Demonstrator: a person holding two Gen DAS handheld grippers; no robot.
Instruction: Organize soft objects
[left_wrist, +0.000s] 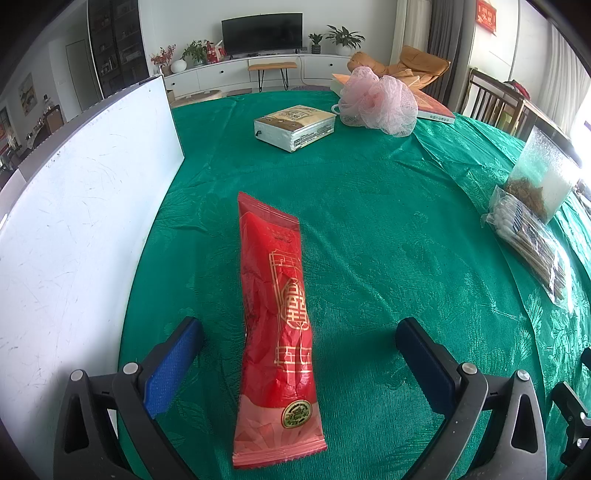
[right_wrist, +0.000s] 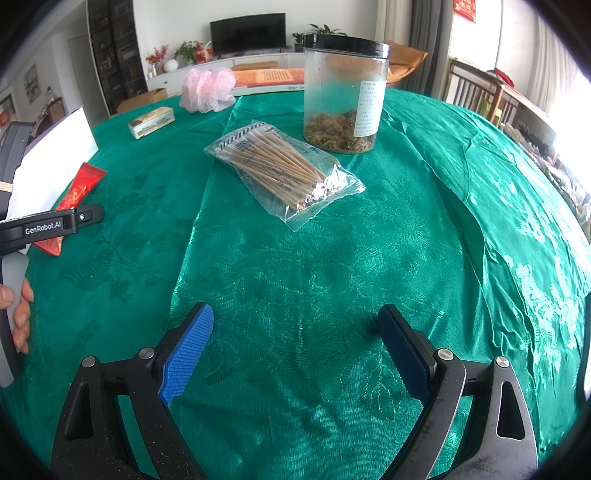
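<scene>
Left wrist view: the left tool (left_wrist: 299, 345) is spread wide, released, straddling a red packet (left_wrist: 279, 328) lying flat on the green tabletop (left_wrist: 388, 229). Right wrist view: the right tool (right_wrist: 295, 332) gapes empty above bare cloth, a swab bag (right_wrist: 282, 168) well ahead.

The bench (right_wrist: 332, 258) has a green cloth; on it lie a red packet (left_wrist: 280, 325), swab bag (right_wrist: 284, 166), jar (right_wrist: 343, 92), pink mesh sponge (left_wrist: 376, 101) and small box (left_wrist: 295, 125).
</scene>
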